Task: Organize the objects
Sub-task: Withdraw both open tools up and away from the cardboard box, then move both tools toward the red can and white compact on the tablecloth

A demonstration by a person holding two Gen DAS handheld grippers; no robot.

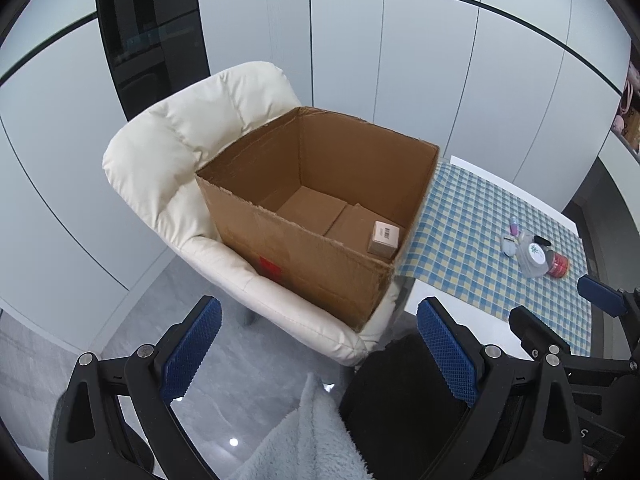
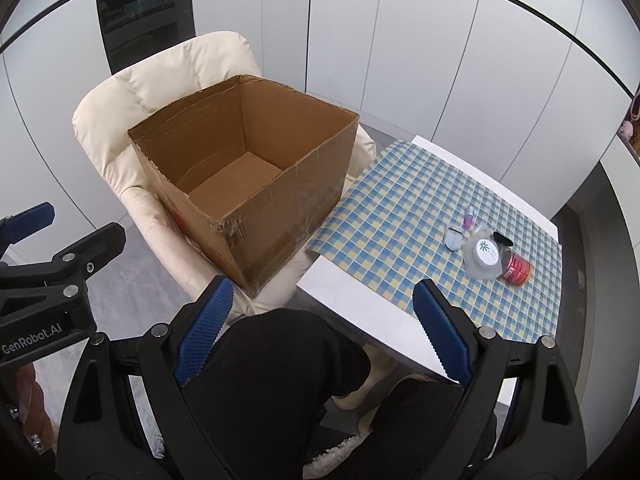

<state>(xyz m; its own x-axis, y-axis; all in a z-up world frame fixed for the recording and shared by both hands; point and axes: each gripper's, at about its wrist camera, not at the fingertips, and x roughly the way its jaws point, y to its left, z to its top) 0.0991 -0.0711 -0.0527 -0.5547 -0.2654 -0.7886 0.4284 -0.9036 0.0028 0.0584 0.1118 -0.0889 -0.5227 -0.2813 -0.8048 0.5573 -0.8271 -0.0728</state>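
Left wrist view, left gripper [image 1: 320,350] jaws wide apart and empty, box [image 1: 320,248] on cream chair [image 1: 168,152], small carton [image 1: 384,238] inside (near corner), right wrist view, right gripper [image 2: 322,330] spread wide, empty, jars [image 2: 486,254] clustered on checked cloth [image 2: 400,216]

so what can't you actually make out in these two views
- Cardboard box floor, right wrist view: the near wall hides its near part; the small carton shows only in the left wrist view.
- Items behind the clear jar and red tin: too small, overlapping.
- Chair seat: covered by the box.
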